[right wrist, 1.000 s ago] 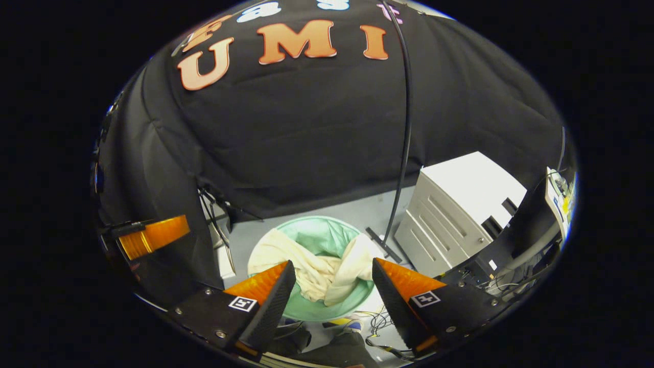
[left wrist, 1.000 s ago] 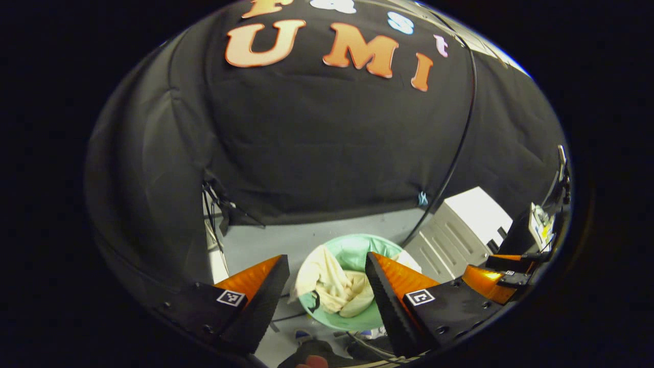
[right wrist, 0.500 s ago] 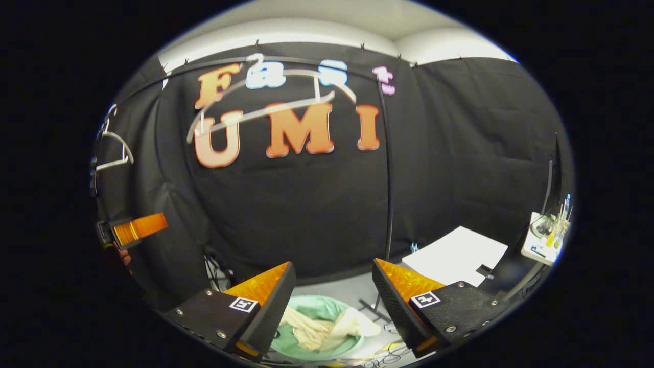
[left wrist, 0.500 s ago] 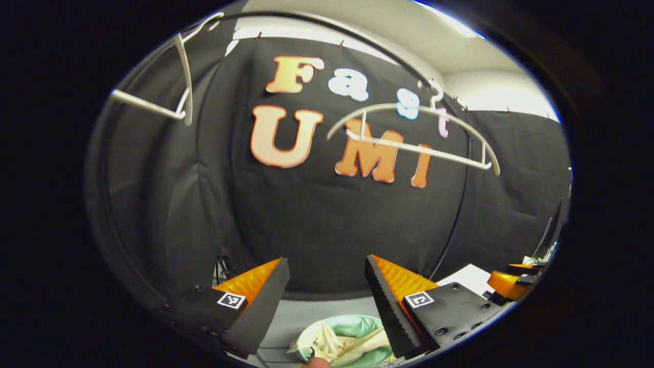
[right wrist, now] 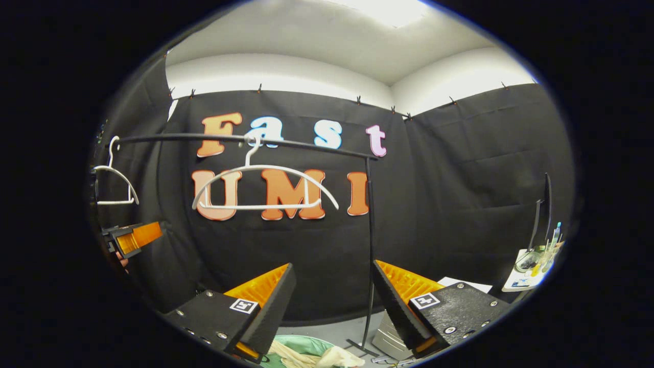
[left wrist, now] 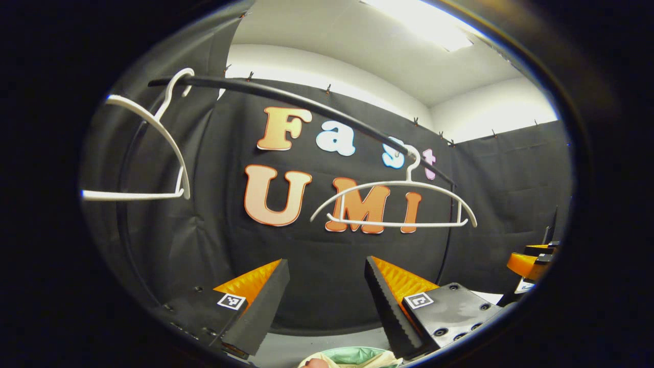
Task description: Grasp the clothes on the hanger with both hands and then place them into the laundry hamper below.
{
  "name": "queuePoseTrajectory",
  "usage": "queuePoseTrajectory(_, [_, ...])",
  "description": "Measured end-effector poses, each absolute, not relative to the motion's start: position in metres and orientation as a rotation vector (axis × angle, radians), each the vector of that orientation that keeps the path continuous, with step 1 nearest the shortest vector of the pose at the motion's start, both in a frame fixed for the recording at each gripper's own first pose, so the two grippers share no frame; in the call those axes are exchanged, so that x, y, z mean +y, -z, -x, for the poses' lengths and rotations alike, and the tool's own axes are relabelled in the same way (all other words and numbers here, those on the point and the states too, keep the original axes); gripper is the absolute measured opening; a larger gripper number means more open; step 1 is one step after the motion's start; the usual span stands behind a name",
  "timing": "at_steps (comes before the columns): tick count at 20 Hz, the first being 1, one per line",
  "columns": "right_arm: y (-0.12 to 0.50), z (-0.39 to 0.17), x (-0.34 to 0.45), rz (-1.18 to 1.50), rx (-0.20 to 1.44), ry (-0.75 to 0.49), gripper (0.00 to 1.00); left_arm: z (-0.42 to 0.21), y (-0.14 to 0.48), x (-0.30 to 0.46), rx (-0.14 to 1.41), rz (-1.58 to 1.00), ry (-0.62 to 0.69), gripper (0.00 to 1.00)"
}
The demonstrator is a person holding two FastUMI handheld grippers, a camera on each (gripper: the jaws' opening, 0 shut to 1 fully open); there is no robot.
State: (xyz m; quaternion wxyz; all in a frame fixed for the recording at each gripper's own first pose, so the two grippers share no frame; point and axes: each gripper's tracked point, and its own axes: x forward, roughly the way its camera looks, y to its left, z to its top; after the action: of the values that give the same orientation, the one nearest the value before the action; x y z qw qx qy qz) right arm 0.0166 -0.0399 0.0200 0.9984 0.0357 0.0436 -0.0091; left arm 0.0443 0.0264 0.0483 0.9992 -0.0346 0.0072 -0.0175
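Two bare white hangers hang on a black rail [left wrist: 286,96]: one hanger [left wrist: 393,209] in the middle and one hanger [left wrist: 148,153] at the left. In the right gripper view the same middle hanger [right wrist: 263,186] and far hanger [right wrist: 115,184] hang from the rail [right wrist: 245,139]. Cream clothes [right wrist: 311,357] lie in the green hamper [right wrist: 299,345] at the bottom edge, below my grippers. The hamper's rim [left wrist: 357,352] also peeks in at the bottom of the left gripper view. My left gripper [left wrist: 327,306] is open with nothing in it. My right gripper [right wrist: 332,306] is open too. The other gripper [right wrist: 130,237] shows at the left edge.
The rail's upright post [right wrist: 369,245] stands just right of the hamper. A grey cabinet [right wrist: 391,340] sits on the floor beside it. A small tray with bottles [right wrist: 531,260] is at the far right. The other gripper [left wrist: 529,260] shows at the right edge of the left gripper view.
Both grippers have tilted and risen from looking down at the hamper to facing the wall and rail. The hamper with the clothes has slid to the bottom edge; the bare hangers came into view.
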Motion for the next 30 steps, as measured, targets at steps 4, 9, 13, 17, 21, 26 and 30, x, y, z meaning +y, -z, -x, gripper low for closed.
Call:
queuePoseTrajectory(4, [-0.028, -0.029, -0.048, -0.106, 0.05, 0.037, 0.93, -0.049, -0.043, 0.022, -0.024, 0.06, 0.029, 0.94])
queuePoseTrajectory(9, [-0.033, -0.031, -0.056, -0.051, 0.038, 0.051, 0.93, -0.055, -0.049, 0.014, -0.033, 0.054, 0.033, 1.0])
queuePoseTrajectory(13, [-0.03, -0.033, -0.053, -0.051, 0.036, 0.035, 0.93, -0.058, -0.043, 0.015, -0.015, 0.08, 0.026, 0.94])
queuePoseTrajectory(17, [-0.023, -0.039, -0.053, -0.039, 0.038, 0.028, 0.93, -0.06, -0.04, 0.021, -0.009, 0.073, 0.004, 0.94])
queuePoseTrajectory(21, [-0.022, -0.045, -0.049, -0.042, 0.037, 0.013, 0.93, -0.062, -0.041, 0.022, -0.018, 0.072, -0.001, 0.94])
queuePoseTrajectory(26, [-0.021, -0.048, -0.048, -0.032, 0.038, 0.006, 0.93, -0.063, -0.045, 0.024, -0.035, 0.066, -0.008, 0.94])
queuePoseTrajectory(30, [-0.019, -0.052, -0.048, -0.036, 0.043, 0.003, 0.93, -0.063, -0.043, 0.023, -0.031, 0.066, -0.005, 0.94])
